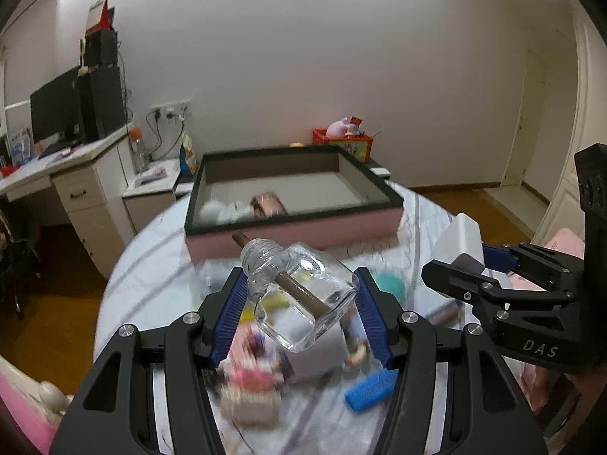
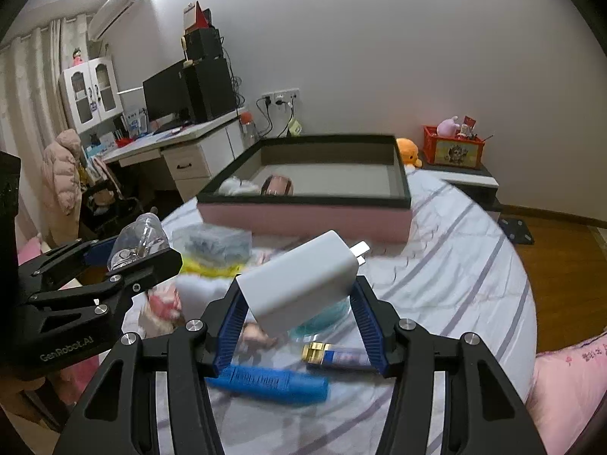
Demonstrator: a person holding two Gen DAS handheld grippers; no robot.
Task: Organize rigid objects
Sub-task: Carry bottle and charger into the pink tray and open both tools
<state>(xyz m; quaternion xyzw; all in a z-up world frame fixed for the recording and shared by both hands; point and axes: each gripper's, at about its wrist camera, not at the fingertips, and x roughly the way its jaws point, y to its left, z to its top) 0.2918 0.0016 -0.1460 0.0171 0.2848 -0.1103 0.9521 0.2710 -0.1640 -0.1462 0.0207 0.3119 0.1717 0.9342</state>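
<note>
My left tool (image 1: 299,303) is clamped on a clear glass bottle (image 1: 303,295), its blue ribbed pads pressing on the bottle's sides. The bottle lies tilted, its threaded neck pointing up and away, a brown wick rod (image 1: 296,284) running through it. My right tool (image 2: 299,303) is clamped on a white charger plug (image 2: 303,284), whose metal prongs (image 2: 362,250) point toward the box. Both are held above the round worktop (image 2: 455,265), which wears a white cloth with grey stripes.

Ahead of both tools the pink box (image 1: 296,227) with a dark rim sits on the worktop; inside it, near the front left corner, lie a rosy cylindrical thing (image 1: 267,204) and something white and blurred.

Beneath the tools the worktop carries a blue ribbed piece (image 2: 273,383) with raised lettering I cannot read, a tube with a gold cap (image 2: 334,354), a teal round lid (image 1: 390,284) and blurred pink items.

Seen from the left wrist, the right tool's body reads "DAS". Seen from the right wrist, the left tool's body reads "GenRobot.AI".
</note>
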